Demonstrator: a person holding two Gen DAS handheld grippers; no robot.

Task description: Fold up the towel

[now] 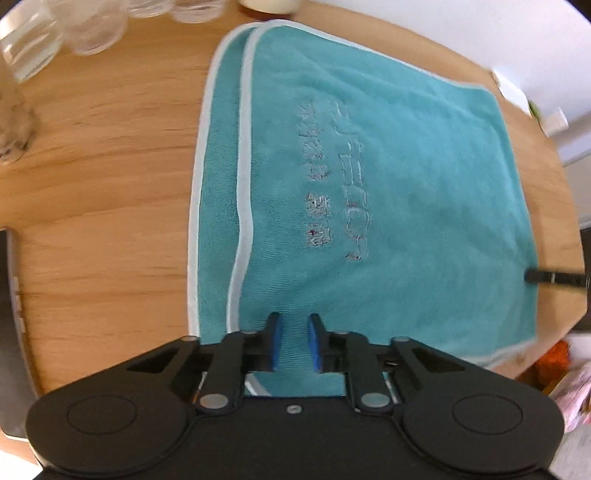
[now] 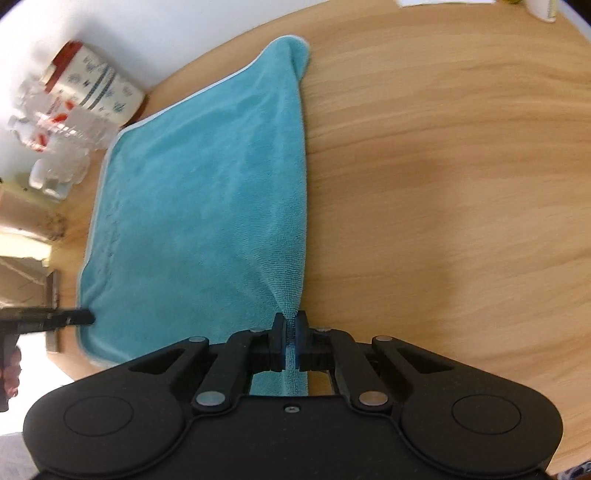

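A teal towel (image 1: 406, 177) with a pale border lies folded in two on the wooden table (image 1: 103, 166), its stitched lettering facing up. The two bordered edges sit slightly offset along its left side. My left gripper (image 1: 294, 321) is open over the towel's near edge, and cloth shows between the blue pads (image 1: 275, 343). In the right wrist view the same towel (image 2: 203, 184) stretches away, and my right gripper (image 2: 290, 319) is shut on its folded right edge near the front corner. The cloth rises in a small ridge into the closed pads.
Clear glass jars (image 1: 88, 26) stand at the table's far left. A patterned canister (image 2: 99, 88) and clear containers (image 2: 59, 147) sit beyond the towel. A dark flat device (image 1: 11, 332) lies at the left edge. Bare wood (image 2: 443, 184) spreads right of the towel.
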